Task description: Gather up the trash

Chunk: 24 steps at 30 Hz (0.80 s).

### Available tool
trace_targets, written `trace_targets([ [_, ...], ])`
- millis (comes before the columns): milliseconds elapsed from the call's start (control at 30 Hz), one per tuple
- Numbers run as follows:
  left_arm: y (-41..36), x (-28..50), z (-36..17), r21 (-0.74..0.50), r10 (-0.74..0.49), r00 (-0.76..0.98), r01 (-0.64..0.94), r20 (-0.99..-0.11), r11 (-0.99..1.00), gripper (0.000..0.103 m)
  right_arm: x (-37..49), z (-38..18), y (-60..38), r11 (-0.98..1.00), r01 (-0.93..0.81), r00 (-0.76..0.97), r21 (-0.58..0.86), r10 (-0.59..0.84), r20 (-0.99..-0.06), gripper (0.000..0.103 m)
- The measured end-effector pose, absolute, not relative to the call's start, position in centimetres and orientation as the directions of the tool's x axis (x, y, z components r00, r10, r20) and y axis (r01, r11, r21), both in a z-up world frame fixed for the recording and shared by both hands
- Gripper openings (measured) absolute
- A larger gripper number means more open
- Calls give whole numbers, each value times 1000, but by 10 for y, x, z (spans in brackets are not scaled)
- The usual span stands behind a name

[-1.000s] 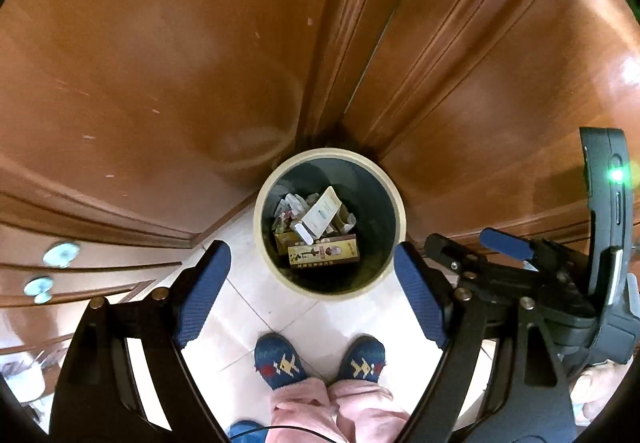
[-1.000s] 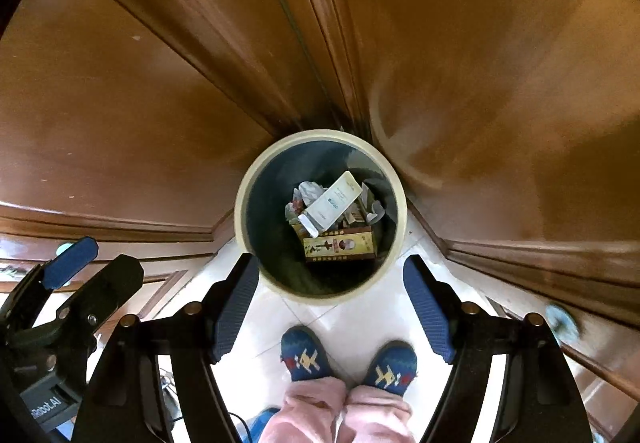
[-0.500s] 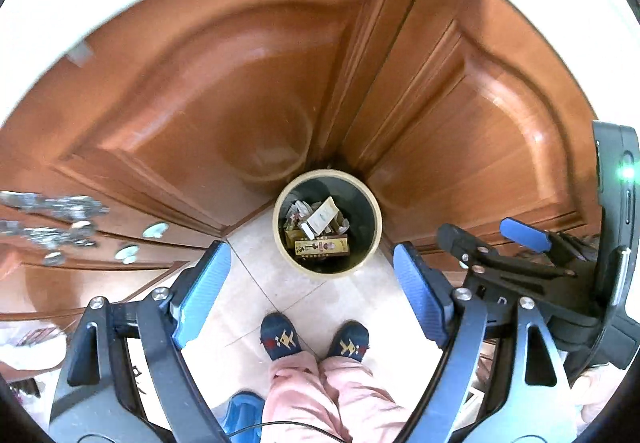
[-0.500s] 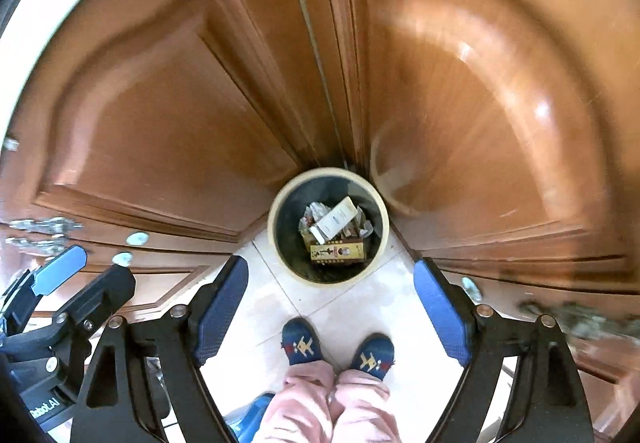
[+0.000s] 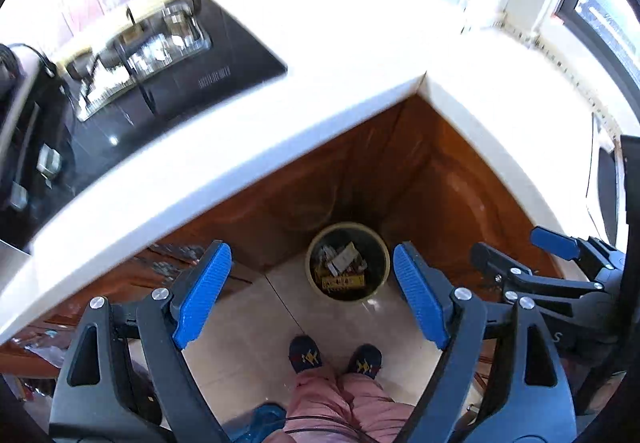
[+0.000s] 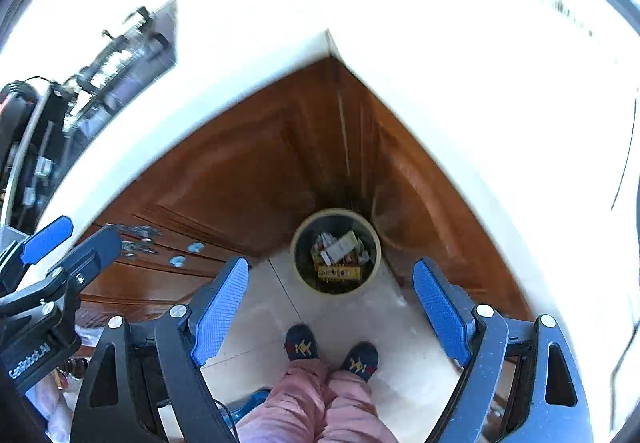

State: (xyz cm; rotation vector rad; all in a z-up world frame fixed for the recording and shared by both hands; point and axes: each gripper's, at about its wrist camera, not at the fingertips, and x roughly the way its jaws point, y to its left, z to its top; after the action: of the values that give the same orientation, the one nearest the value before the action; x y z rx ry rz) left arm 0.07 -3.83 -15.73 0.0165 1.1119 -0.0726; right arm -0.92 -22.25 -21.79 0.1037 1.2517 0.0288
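A round cream-rimmed trash bin [image 5: 347,261] [image 6: 335,251] stands on the floor tiles in the corner of the wooden cabinets. Inside it lie a yellow box [image 5: 344,282] [image 6: 339,273], a white packet [image 5: 343,257] [image 6: 340,246] and crumpled scraps. My left gripper [image 5: 312,293] hangs high above the bin, open, with nothing between its blue pads. My right gripper [image 6: 330,307] is also high above the floor, open and empty. In the left wrist view the right gripper [image 5: 560,275] shows at the right edge; in the right wrist view the left gripper [image 6: 52,263] shows at the left edge.
A white L-shaped countertop [image 5: 360,55] [image 6: 440,63] runs above the brown cabinet doors [image 5: 304,203] [image 6: 256,171]. A black glass cooktop [image 5: 168,71] [image 6: 120,59] sits in it at the left. The person's slippered feet [image 5: 334,357] [image 6: 330,353] and pink trousers stand in front of the bin.
Both grippers have risen far above the bin, which now looks much smaller. The countertop and cooktop have come into view. Both stay open and empty.
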Motion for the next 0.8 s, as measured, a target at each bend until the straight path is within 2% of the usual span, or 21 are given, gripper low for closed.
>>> trace_targets([
  [300, -40, -6, -89, 23, -6, 499, 52, -866, 998, 82, -20, -111, -225, 996, -29, 450, 84, 88, -889, 86],
  [800, -48, -18, -15, -65, -44, 594, -14, -804, 998, 82, -38, -2, -229, 993, -40, 605, 111, 113, -788, 86],
])
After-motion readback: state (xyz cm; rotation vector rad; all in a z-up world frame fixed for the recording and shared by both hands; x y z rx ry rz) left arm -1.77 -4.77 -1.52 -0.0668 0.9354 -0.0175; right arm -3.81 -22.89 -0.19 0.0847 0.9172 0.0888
